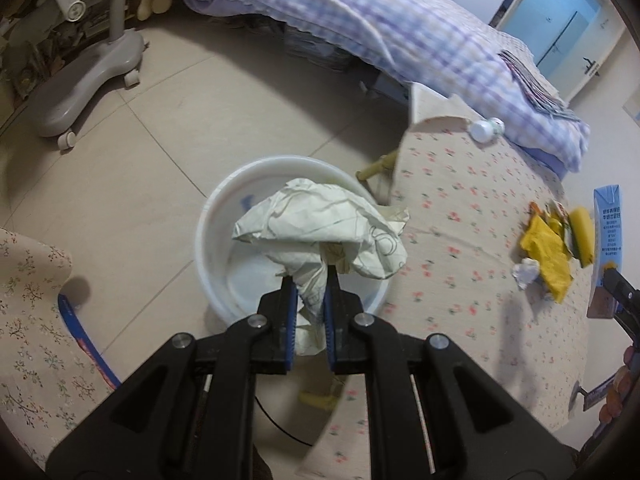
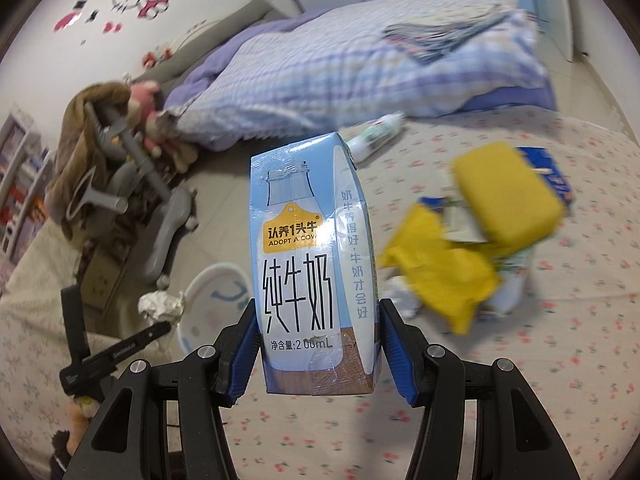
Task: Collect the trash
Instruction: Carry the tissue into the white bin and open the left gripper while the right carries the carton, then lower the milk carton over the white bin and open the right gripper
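Crumpled paper (image 1: 320, 228) was clenched in the left tool (image 1: 310, 300) above a white basin (image 1: 212, 216). Right tool (image 2: 316, 344) grasped a milk carton (image 2: 308, 264), yellow trash (image 2: 440, 280) at its three o'clock.

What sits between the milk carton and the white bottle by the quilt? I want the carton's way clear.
Only bare flowered cloth separates the milk carton from the white bottle, as the right wrist view shows.

The left wrist view looks steeply down along its fingers over the white basin (image 1: 224, 216) on the floor, close in. The right wrist view faces down across the floral tablecloth (image 2: 560, 280) toward the bed (image 2: 360, 64) (edges blurred). Both share basin, tablecloth, bed, and probably the yellow scraps (image 1: 548, 256).
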The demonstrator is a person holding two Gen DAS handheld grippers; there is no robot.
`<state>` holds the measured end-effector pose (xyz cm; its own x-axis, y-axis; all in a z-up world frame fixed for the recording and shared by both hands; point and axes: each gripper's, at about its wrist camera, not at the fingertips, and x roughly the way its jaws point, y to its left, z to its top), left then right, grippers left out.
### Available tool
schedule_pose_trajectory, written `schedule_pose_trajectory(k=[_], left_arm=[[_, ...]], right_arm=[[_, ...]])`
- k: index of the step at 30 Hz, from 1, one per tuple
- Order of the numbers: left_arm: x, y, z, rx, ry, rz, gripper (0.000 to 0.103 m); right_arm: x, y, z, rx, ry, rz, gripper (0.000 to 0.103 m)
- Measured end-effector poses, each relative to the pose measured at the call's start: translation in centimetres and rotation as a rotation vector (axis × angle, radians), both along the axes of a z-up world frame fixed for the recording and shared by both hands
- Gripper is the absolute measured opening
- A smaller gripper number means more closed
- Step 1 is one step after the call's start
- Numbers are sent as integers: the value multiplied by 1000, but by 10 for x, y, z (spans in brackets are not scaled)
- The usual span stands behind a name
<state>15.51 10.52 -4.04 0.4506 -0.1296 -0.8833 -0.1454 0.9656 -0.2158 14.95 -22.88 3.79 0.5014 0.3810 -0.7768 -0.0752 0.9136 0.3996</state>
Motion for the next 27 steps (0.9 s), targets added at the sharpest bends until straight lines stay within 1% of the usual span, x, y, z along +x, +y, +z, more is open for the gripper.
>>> schedule_pose_trajectory(k=[3, 4, 5, 6, 7, 8, 9, 12, 16, 18, 27], left_arm=[[3, 12, -7, 3, -1, 21, 13], [4, 16, -7, -3, -5, 31, 16], [5, 20, -7, -14, -20, 47, 23], [7, 23, -6, -15, -21, 51, 46], [7, 25, -5, -10, -20, 55, 74], [5, 27, -3, 0, -31, 62, 82], [4, 28, -1, 12, -40, 67, 86], [-1, 33, 1, 52, -13, 65, 86], [-10, 47, -1, 58, 5, 88, 87], [-15, 53, 0, 77, 10, 100, 88], [-29, 69, -1, 132, 25, 108, 90]], right_arm=[[8, 27, -7, -1, 14, 43, 58], [11, 35, -10, -3, 19, 55, 58], [14, 45, -14, -7, 27, 68, 58], [18, 53, -18, -9, 35, 80, 58], [21, 58, -22, -9, 44, 90, 58], [23, 63, -27, -6, 55, 103, 58], [27, 72, -34, -5, 73, 115, 58], [37, 91, -50, -7, 112, 144, 58], [48, 115, -71, -17, 156, 184, 58], [53, 127, -80, -11, 178, 199, 58], [63, 172, -103, -5, 217, 262, 58]])
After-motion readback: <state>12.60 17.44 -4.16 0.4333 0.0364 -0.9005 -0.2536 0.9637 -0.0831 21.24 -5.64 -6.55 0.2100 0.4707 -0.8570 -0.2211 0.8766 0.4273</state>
